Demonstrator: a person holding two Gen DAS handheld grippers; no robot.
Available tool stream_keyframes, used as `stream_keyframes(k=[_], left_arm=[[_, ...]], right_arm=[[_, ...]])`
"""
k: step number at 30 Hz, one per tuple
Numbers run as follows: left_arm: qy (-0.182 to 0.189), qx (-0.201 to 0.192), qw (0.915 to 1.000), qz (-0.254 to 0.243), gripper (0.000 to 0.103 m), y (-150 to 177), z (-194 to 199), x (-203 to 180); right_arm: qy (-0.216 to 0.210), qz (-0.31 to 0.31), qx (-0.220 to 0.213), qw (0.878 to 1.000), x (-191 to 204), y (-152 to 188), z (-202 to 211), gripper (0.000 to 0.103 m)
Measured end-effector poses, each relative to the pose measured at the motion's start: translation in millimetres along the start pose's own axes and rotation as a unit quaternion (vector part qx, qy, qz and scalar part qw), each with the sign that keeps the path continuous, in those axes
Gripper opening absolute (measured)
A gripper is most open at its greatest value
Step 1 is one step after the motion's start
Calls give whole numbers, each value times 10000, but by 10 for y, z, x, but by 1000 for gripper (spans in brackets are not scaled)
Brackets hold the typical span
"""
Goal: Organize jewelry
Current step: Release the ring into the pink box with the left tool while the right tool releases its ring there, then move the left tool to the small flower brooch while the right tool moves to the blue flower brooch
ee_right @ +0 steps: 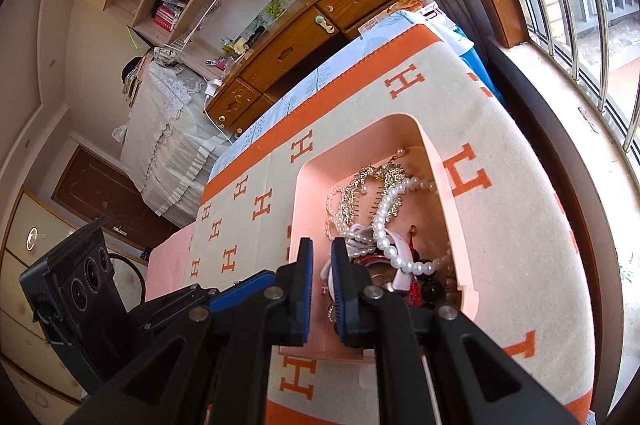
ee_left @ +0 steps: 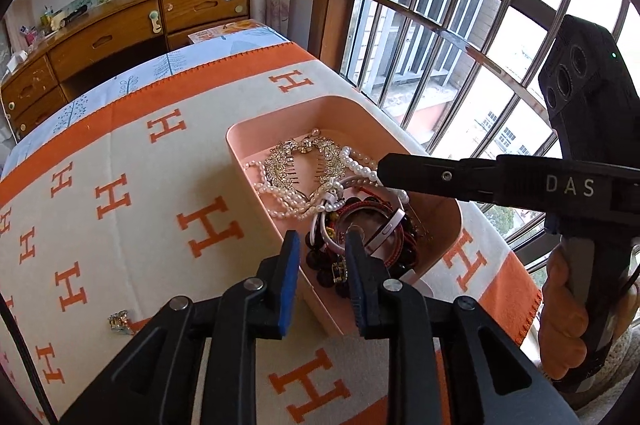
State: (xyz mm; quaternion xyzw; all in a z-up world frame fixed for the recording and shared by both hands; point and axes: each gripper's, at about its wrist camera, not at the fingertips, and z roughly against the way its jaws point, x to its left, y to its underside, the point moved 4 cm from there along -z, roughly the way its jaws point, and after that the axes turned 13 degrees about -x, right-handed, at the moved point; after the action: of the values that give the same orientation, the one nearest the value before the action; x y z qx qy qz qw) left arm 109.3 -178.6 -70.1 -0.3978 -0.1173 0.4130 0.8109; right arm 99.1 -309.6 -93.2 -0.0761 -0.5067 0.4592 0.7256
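Left wrist view: the left hand-held gripper point(ee_left: 322, 245) hangs over the near end of a pink tray point(ee_left: 256, 161), its blue-padded jaws slightly apart, one on each side of the tray's near long wall. Nothing is pinched between them. The tray lies on a cream and orange blanket point(ee_left: 120, 153) printed with H letters, which covers the table, near the edge that runs along the barred window point(ee_left: 460, 25). Inside the tray lie a gold leaf-shaped hair comb point(ee_left: 298, 165), pearl strands point(ee_left: 288, 203), a white band point(ee_left: 382, 231) and dark red bead bracelets point(ee_left: 360, 221). The right hand-held gripper point(ee_left: 384, 171) reaches in from the window side, its tip over the pearls and its jaws together; a hand point(ee_left: 564, 317) grips its handle. A small sparkling trinket point(ee_left: 120, 323) lies alone on the blanket, well apart from the tray, towards the near edge of the table.

Right wrist view: the right hand-held gripper point(ee_right: 322, 267) points down at the tray point(ee_right: 304, 193), its jaws almost closed with only a narrow slit between the pads and nothing caught in it. Just beyond its tips are the white band point(ee_right: 400, 249), a string of large pearls point(ee_right: 386, 221) and the gold comb point(ee_right: 376, 181). The left hand-held gripper's body point(ee_right: 72, 289) shows at the lower left, beside the table.
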Motion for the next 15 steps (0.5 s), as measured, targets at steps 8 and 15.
stream_keyframes(k=[8, 15], left_arm=[[-173, -125, 9992, 323, 21, 86, 328, 230], [-546, -313, 9946, 830, 21, 162, 768, 639]], right_arm=[[-27, 186, -128, 9997, 141, 62, 118, 10], [-15, 418, -71, 9991, 320, 161, 165, 10]])
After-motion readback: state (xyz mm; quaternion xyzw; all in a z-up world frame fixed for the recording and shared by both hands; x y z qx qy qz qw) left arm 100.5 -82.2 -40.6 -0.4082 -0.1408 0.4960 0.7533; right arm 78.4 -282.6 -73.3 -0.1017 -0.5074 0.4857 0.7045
